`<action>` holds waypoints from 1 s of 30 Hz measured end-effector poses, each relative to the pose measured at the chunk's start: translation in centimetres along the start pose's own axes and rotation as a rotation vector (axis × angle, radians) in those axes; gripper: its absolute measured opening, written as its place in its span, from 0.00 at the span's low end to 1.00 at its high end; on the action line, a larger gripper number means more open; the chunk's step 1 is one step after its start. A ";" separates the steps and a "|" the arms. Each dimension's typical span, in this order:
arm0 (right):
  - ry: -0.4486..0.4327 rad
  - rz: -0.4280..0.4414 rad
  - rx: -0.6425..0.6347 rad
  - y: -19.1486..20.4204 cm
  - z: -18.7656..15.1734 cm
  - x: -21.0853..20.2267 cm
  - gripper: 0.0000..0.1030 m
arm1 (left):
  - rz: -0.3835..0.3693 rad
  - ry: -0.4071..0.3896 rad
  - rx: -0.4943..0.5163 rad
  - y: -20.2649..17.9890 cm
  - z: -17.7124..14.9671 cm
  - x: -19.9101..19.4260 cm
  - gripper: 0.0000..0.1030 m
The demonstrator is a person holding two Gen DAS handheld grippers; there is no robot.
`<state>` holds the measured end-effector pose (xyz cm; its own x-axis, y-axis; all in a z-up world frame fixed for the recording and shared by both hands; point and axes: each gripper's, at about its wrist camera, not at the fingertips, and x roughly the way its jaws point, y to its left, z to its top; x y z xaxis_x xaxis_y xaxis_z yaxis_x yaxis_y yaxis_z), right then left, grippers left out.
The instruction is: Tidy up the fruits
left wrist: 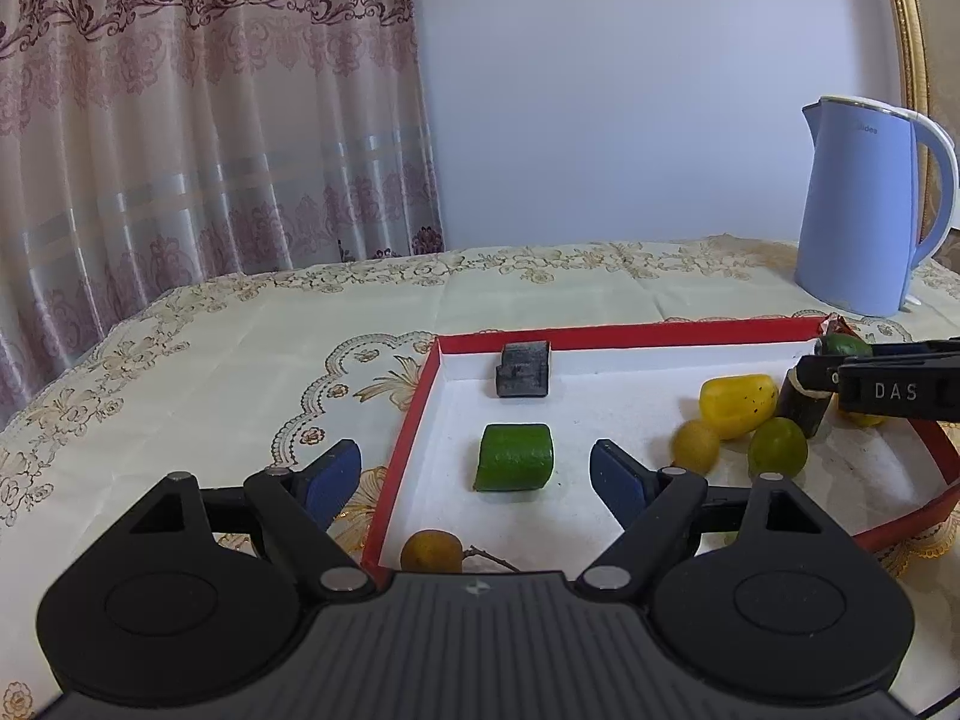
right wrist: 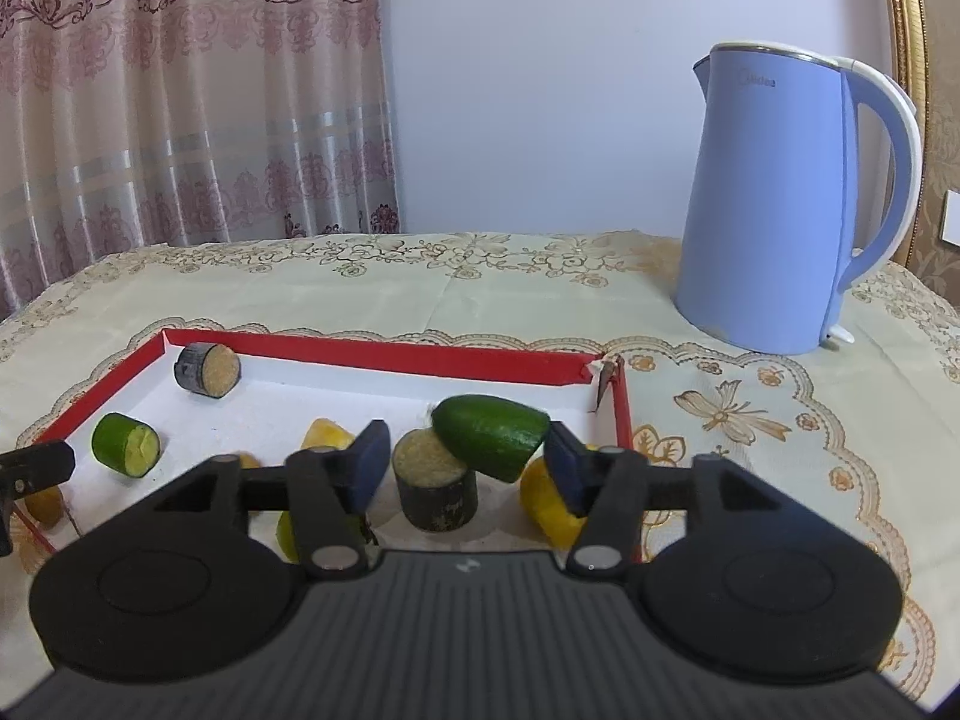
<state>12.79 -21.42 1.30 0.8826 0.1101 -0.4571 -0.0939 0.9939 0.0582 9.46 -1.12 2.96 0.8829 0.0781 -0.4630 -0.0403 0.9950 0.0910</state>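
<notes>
I'm seeing one red-rimmed tray (left wrist: 630, 336) on the tablecloth (left wrist: 240, 330) and one blue kettle (right wrist: 780, 210). Two dark cane pieces: one lying in the far corner (right wrist: 207, 367), one standing (right wrist: 438, 489). My left gripper (left wrist: 477, 468) is hovering wide open around a green chunk (left wrist: 515, 457), not touching. My right gripper (right wrist: 465, 462) is standing open, holding nothing; a second green wedge (right wrist: 492, 429) is leaning on the standing cane. Yellow fruits (left wrist: 737, 405) are partly hidden, count unclear.

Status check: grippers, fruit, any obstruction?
Left gripper open around green chunk. Right gripper open around dark cylinder. Green wedge leans on cylinder, crowding it.
</notes>
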 end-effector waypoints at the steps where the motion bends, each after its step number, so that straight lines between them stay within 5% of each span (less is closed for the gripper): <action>1: -0.011 0.000 0.006 -0.1 0.1 -0.3 0.61 | -0.001 0.002 0.001 0.0 0.0 0.1 0.81; 7: -0.064 0.004 -0.003 0.0 -0.2 -3.7 0.73 | -0.003 0.001 0.001 -0.1 -0.2 0.0 0.81; 18: -0.020 0.082 -0.105 2.6 -5.5 -11.2 0.93 | -0.017 0.027 -0.052 0.8 -0.2 0.3 0.81; 30: 0.123 0.090 -0.140 3.6 -7.4 -9.1 1.00 | -0.007 0.020 -0.048 0.8 -0.3 0.3 0.85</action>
<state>0.98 -18.82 -0.86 0.8058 0.1901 -0.5608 -0.2402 0.9706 -0.0162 9.51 -0.29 2.64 0.8737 0.0714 -0.4813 -0.0568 0.9974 0.0450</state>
